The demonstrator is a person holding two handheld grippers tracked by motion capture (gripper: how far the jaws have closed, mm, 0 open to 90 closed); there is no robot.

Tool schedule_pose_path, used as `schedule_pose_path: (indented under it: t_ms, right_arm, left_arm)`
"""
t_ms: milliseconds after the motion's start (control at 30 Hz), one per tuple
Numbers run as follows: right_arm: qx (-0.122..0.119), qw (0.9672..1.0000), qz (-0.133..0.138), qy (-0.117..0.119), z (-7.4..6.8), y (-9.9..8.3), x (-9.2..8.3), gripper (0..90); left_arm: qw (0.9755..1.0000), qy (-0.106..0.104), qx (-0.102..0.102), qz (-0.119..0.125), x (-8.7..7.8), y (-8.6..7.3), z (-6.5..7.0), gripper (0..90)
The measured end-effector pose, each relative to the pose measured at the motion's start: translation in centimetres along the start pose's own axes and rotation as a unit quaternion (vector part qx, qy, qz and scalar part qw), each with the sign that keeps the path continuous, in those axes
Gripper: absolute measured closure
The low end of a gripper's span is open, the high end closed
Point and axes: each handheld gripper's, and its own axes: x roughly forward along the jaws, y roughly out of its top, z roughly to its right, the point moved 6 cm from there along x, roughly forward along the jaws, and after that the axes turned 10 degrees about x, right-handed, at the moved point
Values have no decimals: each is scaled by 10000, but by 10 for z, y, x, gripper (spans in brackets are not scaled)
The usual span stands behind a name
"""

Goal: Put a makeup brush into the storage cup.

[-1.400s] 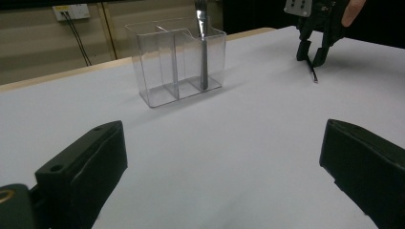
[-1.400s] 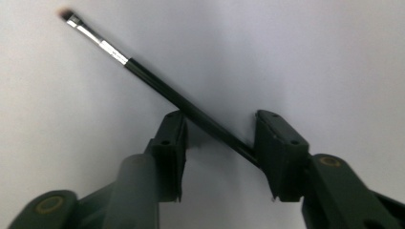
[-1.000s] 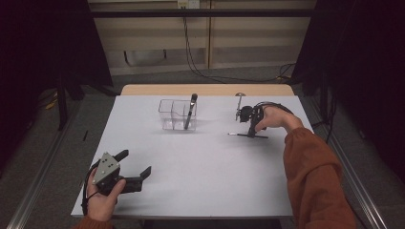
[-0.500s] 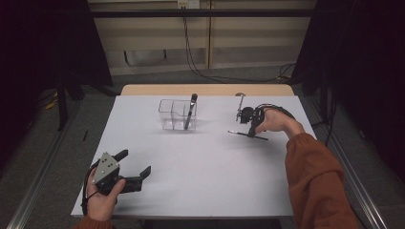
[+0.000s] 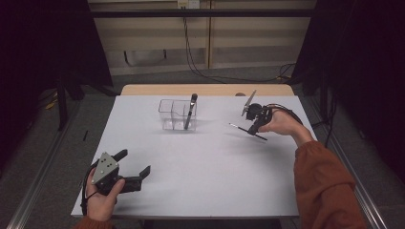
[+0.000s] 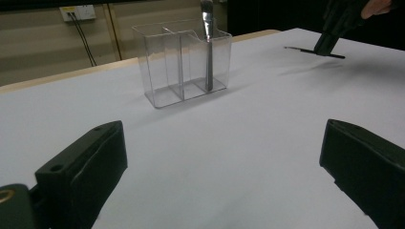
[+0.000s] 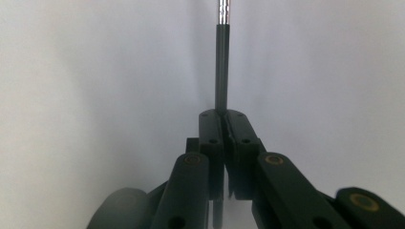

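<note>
Right gripper, right of centre in the high view, is clamped on a thin dark brush. A second ago the brush lay on the white table; now it hangs clear of it, nearly level, with its shadow below, and the hand is a bit higher. So the pickup looks done; carrying it to the clear organizer at upper centre is probably next. In the right gripper view the jaws are pinched together on the handle, which runs straight up the frame to a silver ferrule. Left gripper, lower left, jaws spread, nothing between them, unmoved on the table. Counts: two brushes, one held, one standing in the organizer's right compartment; one organizer, two compartments visible; two grippers
</note>
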Motion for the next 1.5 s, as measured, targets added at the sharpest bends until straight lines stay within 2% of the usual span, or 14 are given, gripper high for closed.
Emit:
schedule_pose_path:
  t_ms: [100, 233, 267, 467, 667, 900, 1000, 1100, 1167, 1200, 1267, 1333, 1467, 1500]
  right_arm:
    - [35, 9992, 398, 17, -2, 1, -6, 870]
    - [179, 9977, 647, -9, -5, 1, -13, 871]
    - [296, 9968, 740, -40, -6, 1, -16, 871]
    - [554, 9926, 1081, 57, -6, -5, -21, 870]
    - [744, 9876, 1369, -168, -5, -11, -25, 869]
    - [1189, 9722, 2015, -80, -6, -18, -34, 870]
    - [1267, 9676, 2185, -34, -6, -22, -33, 869]
    - [1327, 9616, 2396, 158, -11, -24, -32, 869]
    - [1314, 9609, 2433, 160, -14, -26, -31, 869]
    - [1313, 9592, 2497, 166, -14, -26, -31, 869]
    - [1392, 9537, 2660, 177, -15, -26, -32, 869]
    - [1465, 9461, 2874, 290, -17, -27, -33, 870]
    - [1509, 9360, 3161, 339, -22, -29, -34, 870]
    - [1501, 9345, 3206, 364, -23, -30, -34, 869]
  left_arm:
    - [10000, 4, 8, -20, 1, 0, 0, 23]
    - [10000, 13, 14, -23, 0, 0, 0, 23]
    - [10000, 11, 7, -20, 1, 0, 0, 23]
    - [10000, -9, -15, -17, 1, 0, 0, 23]
    - [10000, 6, 8, -35, 1, -1, 0, 23]
    - [10000, 20, 2, -32, 1, -1, 0, 23]
    - [10000, 14, 4, -25, 1, 0, 0, 23]
    - [10000, 17, 5, -31, 1, 0, 0, 23]
    - [10000, 4, 11, -37, 1, -1, -1, 23]
    - [10000, 1, 13, -45, 1, -1, -1, 23]
    - [10000, 9, 18, -46, 1, -1, -1, 23]
    - [10000, 6, 17, -34, 1, -1, -1, 23]
    - [10000, 25, 8, -41, 1, -1, -1, 23]
    - [10000, 26, -10, -24, 1, -1, -1, 23]
